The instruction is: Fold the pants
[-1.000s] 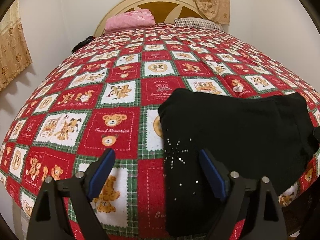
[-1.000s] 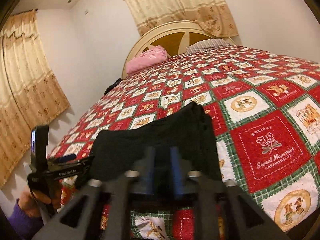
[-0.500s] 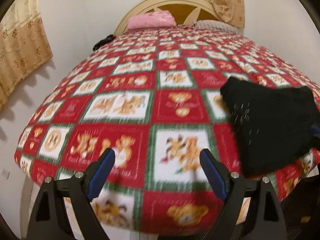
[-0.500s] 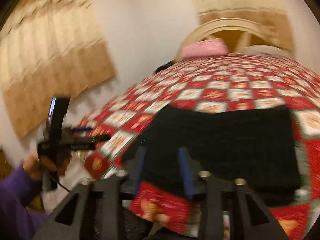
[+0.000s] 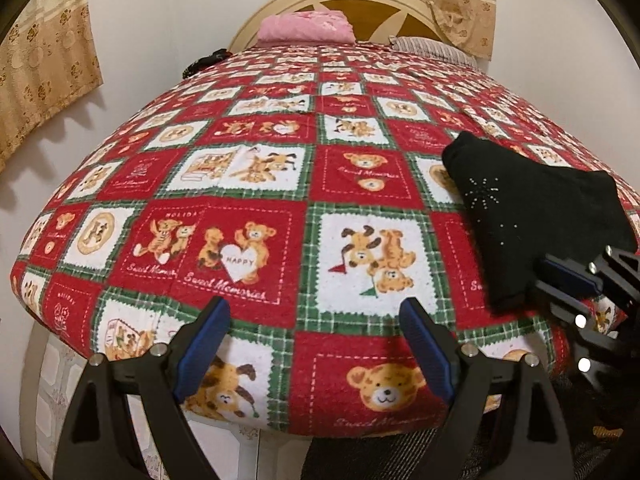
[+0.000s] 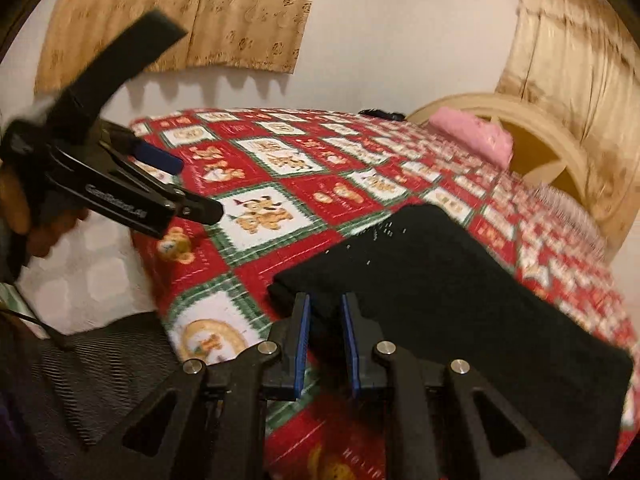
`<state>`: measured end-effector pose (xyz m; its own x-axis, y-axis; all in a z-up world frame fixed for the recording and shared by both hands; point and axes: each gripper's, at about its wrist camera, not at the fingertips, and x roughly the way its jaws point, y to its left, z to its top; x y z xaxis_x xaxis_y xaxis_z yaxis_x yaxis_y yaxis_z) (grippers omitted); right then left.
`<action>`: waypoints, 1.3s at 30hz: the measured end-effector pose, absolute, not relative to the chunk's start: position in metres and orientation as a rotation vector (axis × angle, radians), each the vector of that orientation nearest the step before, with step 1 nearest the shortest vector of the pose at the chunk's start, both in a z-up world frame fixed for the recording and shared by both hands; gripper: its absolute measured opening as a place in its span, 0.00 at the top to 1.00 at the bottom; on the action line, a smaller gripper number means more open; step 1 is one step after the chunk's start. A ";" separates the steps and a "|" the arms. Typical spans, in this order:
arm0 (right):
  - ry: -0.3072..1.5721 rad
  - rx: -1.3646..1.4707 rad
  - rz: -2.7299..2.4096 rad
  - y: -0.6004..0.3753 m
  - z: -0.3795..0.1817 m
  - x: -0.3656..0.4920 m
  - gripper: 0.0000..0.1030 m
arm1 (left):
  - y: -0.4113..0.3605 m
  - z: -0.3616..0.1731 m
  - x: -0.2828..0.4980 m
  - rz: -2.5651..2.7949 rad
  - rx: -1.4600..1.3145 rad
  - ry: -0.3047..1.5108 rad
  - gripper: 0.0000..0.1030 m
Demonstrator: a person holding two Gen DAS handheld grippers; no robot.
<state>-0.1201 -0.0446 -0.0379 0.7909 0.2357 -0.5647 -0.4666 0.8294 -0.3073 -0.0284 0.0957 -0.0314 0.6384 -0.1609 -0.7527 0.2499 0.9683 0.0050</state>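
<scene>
Pants (image 6: 448,292) folded, long axis across bed (image 5: 256,216)

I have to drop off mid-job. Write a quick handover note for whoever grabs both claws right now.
Left claw: open, empty, over the bed's near edge, clear of the garment.
Right claw: jaws narrowly apart at the near edge of the folded black pants; whether it grips cloth cannot be told.
Pants: a compact folded bundle on the red teddy-bear patchwork quilt, near the foot corner.
Done: folding looks largely complete.
Left: probably check the right claw's hold, square up the bundle, then withdraw.
</scene>
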 end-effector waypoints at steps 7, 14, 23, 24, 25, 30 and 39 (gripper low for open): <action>0.506 -0.643 0.397 -0.037 -0.043 -0.136 0.84 | 0.101 -0.032 -0.029 -0.235 0.112 0.851 0.13; 0.505 -0.565 0.308 -0.053 -0.040 -0.127 0.84 | 0.092 -0.035 -0.028 -0.266 0.097 0.868 0.13; 0.469 -0.566 0.344 -0.024 -0.049 -0.112 0.96 | 0.090 -0.030 -0.030 -0.264 0.103 0.865 0.13; 0.482 -0.555 0.355 -0.026 -0.049 -0.113 0.97 | 0.091 -0.030 -0.030 -0.263 0.102 0.865 0.13; 0.488 -0.531 0.372 -0.029 -0.047 -0.116 0.97 | 0.091 -0.030 -0.030 -0.260 0.103 0.865 0.13; 0.536 -0.493 0.456 -0.040 -0.045 -0.134 0.97 | 0.089 -0.030 -0.027 -0.260 0.102 0.868 0.13; 0.540 -0.361 0.496 -0.054 -0.040 -0.138 0.96 | 0.064 -0.015 -0.019 -0.303 0.130 0.824 0.13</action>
<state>-0.1382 -0.0543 -0.0399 0.7462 0.3504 -0.5661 -0.5344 0.8223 -0.1954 -0.0189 0.0638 -0.0153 0.6393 -0.2148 -0.7383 0.3152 0.9490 -0.0032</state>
